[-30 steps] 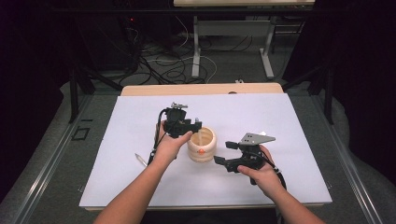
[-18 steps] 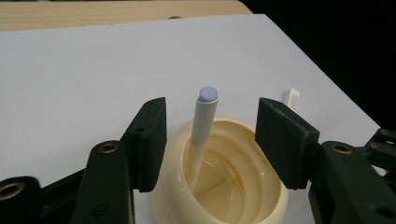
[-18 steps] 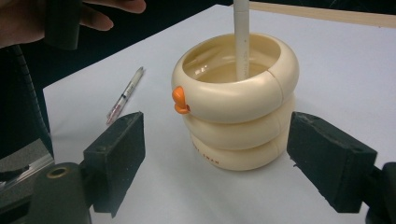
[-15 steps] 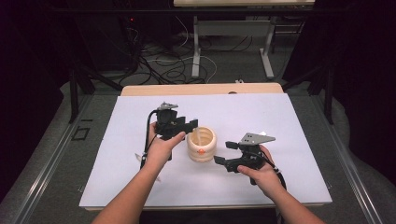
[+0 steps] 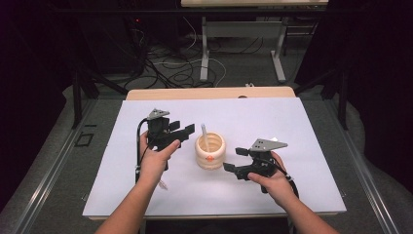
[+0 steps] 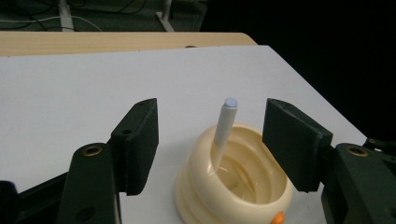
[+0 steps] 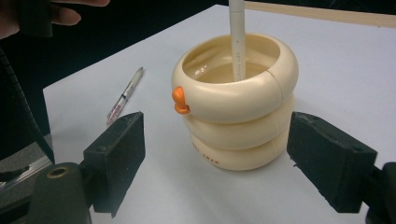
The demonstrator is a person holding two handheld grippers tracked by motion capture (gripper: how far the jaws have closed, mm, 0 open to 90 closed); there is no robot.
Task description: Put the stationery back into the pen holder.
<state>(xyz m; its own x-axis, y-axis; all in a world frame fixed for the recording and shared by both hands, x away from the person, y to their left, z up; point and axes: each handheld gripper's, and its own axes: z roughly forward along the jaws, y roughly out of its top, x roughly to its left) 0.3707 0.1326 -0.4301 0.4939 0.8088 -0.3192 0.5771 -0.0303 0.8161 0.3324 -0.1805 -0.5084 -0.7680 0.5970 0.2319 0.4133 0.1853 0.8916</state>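
Note:
A cream cup [image 5: 210,155] made of stacked rings, with a small orange nub [image 7: 180,100], stands mid-table. A white pen [image 5: 204,133] leans upright inside it. My left gripper [image 5: 187,131] is open just left of the cup. In the left gripper view the left gripper [image 6: 210,122] has its jaws spread wide, with the pen [image 6: 223,128] and cup [image 6: 233,191] beyond them, untouched. My right gripper [image 5: 234,160] is open close to the cup's right side. In the right gripper view the right gripper [image 7: 224,156] flanks the cup [image 7: 238,116] without contact.
A second pen [image 7: 125,94] with a clear barrel lies flat on the white table cover [image 5: 292,126], left of the cup near my left forearm [image 5: 162,185]. The wooden table edge [image 5: 209,92] runs along the back. A hand [image 7: 70,11] shows top left in the right gripper view.
My left gripper has drawn back to the left, away from the cup. The right gripper and the cup have stayed put.

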